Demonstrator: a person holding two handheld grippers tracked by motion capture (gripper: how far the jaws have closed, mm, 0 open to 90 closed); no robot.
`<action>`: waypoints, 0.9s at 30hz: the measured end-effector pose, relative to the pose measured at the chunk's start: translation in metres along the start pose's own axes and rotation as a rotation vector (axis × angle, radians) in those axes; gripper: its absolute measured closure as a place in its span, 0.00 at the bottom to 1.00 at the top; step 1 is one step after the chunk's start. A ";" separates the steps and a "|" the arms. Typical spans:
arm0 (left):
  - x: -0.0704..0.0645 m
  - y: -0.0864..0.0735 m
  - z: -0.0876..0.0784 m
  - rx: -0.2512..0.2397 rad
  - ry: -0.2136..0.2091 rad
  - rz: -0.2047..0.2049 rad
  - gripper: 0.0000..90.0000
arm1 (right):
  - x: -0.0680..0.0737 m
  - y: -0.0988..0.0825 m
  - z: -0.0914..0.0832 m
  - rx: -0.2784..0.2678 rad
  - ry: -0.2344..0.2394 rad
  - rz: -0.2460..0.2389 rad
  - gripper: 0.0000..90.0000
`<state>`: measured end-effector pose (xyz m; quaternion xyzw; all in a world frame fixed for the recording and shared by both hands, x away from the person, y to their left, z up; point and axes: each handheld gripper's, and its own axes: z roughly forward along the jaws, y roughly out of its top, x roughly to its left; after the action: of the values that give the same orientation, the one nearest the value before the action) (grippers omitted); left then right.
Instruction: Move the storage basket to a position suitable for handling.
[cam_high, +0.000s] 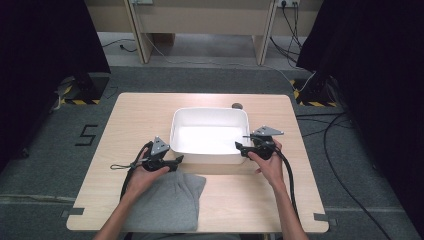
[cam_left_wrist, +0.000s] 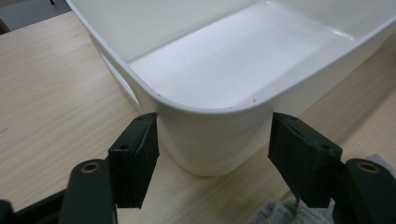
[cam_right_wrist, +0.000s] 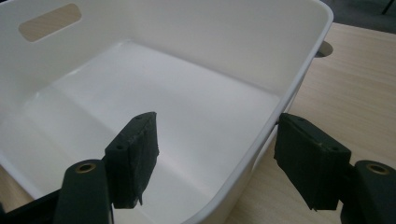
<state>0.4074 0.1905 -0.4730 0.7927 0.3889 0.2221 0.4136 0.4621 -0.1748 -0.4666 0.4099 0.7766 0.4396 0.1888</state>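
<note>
Light wood table (cam_high: 140, 115) on grey carpet. White bin (cam_high: 210, 116), long axis crosswise. Left gripper (cam_left_wrist: 212, 149) released, spanning its corner; right gripper (cam_right_wrist: 217, 154) released, straddling its wall.

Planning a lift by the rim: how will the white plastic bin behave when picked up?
The white plastic bin looks empty, so probably light. Its thin glossy wall may flex and slip in the right claw, which straddles the rim, open. Broad and flat-bottomed, it seems unlikely to tip.
</note>
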 end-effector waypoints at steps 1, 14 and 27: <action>0.000 0.000 0.000 0.000 0.001 0.000 0.36 | -0.001 0.000 0.001 -0.001 -0.003 -0.013 0.36; -0.001 -0.001 0.003 0.013 0.012 0.012 0.36 | -0.003 0.002 0.004 -0.003 -0.014 -0.033 0.38; 0.002 -0.002 0.005 0.001 -0.004 -0.019 0.36 | -0.003 0.002 0.004 -0.009 -0.025 -0.008 0.38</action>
<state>0.4111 0.1901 -0.4770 0.7894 0.3959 0.2165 0.4162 0.4669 -0.1750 -0.4674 0.4115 0.7738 0.4372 0.2017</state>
